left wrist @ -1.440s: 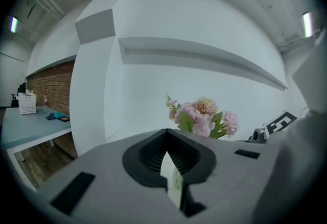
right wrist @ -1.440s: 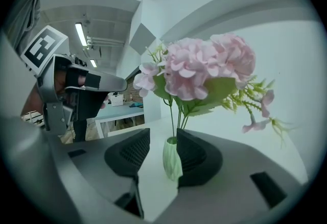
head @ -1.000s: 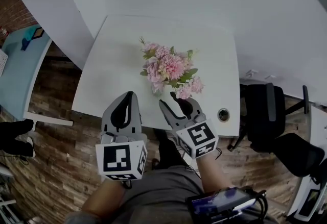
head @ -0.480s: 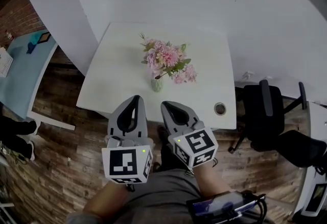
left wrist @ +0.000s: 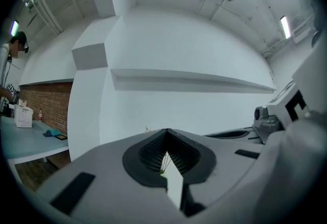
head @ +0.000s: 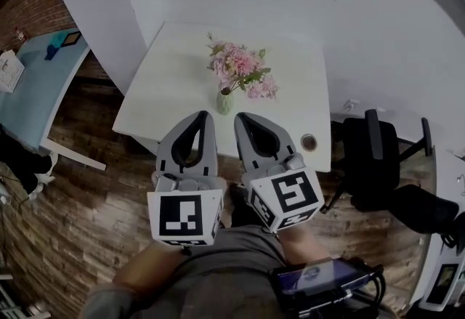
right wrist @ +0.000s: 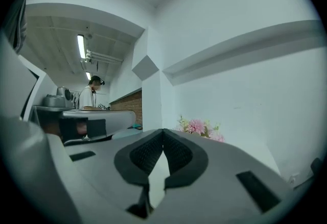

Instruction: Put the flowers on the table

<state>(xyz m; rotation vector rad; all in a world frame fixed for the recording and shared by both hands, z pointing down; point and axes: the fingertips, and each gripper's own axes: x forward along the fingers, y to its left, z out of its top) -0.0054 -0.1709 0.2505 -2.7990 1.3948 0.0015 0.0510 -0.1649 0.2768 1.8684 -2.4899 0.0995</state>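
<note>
The pink flowers (head: 241,72) stand upright in a small pale green vase (head: 224,102) in the middle of the white table (head: 171,85). Nothing is touching them. My left gripper (head: 203,116) and right gripper (head: 243,118) are side by side at the table's near edge, just short of the vase. Both are shut and hold nothing. In the right gripper view the flowers (right wrist: 197,126) show beyond the shut right gripper (right wrist: 163,130). The left gripper view shows only the shut left gripper (left wrist: 166,130) and a white wall.
A round cable hole (head: 309,142) sits in the table's near right corner. A black office chair (head: 379,158) stands to the right. A light blue table (head: 40,89) is at the left. A person (right wrist: 93,93) stands far off by a counter.
My right gripper's jaws, open near the vase a second ago, have shut empty. Both grippers have pulled back toward me, and the flowers stay on the table.
</note>
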